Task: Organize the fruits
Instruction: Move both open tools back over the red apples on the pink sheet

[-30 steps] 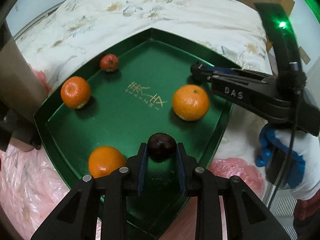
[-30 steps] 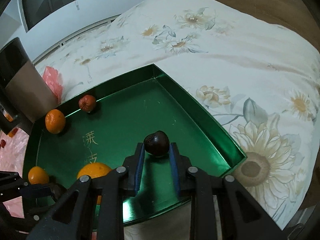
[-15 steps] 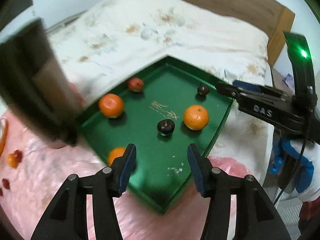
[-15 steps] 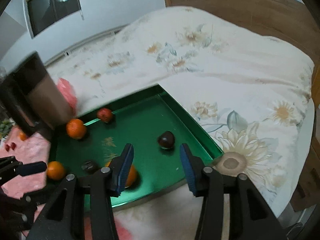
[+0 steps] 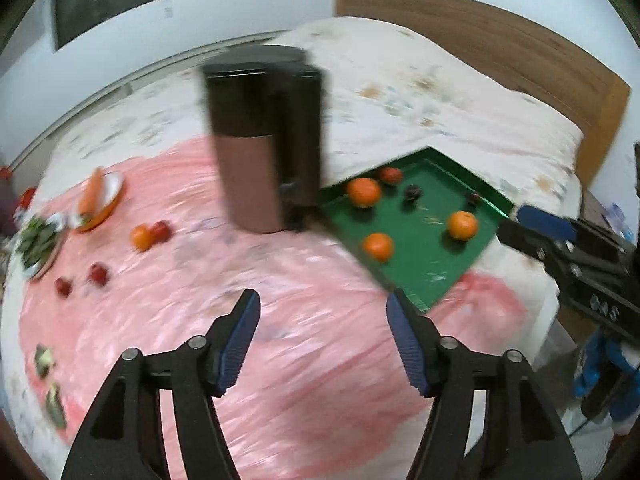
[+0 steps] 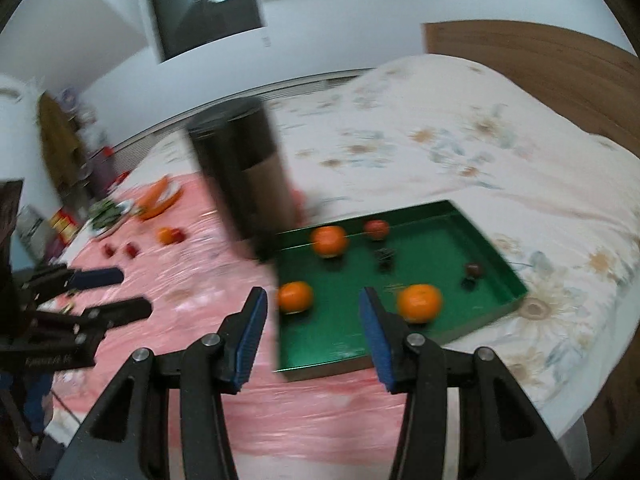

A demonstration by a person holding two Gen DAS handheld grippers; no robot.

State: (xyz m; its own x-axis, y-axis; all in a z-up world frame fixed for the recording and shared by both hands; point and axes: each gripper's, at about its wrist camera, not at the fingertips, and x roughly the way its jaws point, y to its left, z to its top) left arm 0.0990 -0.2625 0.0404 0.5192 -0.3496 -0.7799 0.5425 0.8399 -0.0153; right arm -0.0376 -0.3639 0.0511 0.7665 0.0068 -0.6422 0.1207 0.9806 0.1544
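The green tray (image 5: 424, 264) (image 6: 352, 332) lies on the bed and holds three oranges (image 5: 363, 192) (image 6: 330, 240), a red fruit (image 5: 391, 175) (image 6: 376, 229) and two dark fruits (image 5: 412, 192) (image 6: 474, 270). Loose on the pink sheet lie an orange (image 5: 141, 237) (image 6: 165, 235) with a red fruit (image 5: 160, 230) beside it, and two small red fruits (image 5: 99, 274) (image 6: 130, 249). My left gripper (image 5: 322, 308) hangs above the pink sheet, its jaws opening with nothing between them. My right gripper (image 6: 313, 304) is open and empty above the tray's near left corner.
A tall dark and brown cylinder (image 5: 264, 140) (image 6: 244, 176) stands at the tray's left edge. Plates with a carrot (image 5: 96, 200) and greens (image 5: 38, 240) sit far left on the pink sheet (image 5: 280, 320). A wooden headboard (image 5: 500, 52) is behind the flowered bedcover.
Both grippers let go of a dark fruit each in the tray, opened wide, and pulled back and up. The views swung left, bringing the pink sheet and loose fruits into sight.
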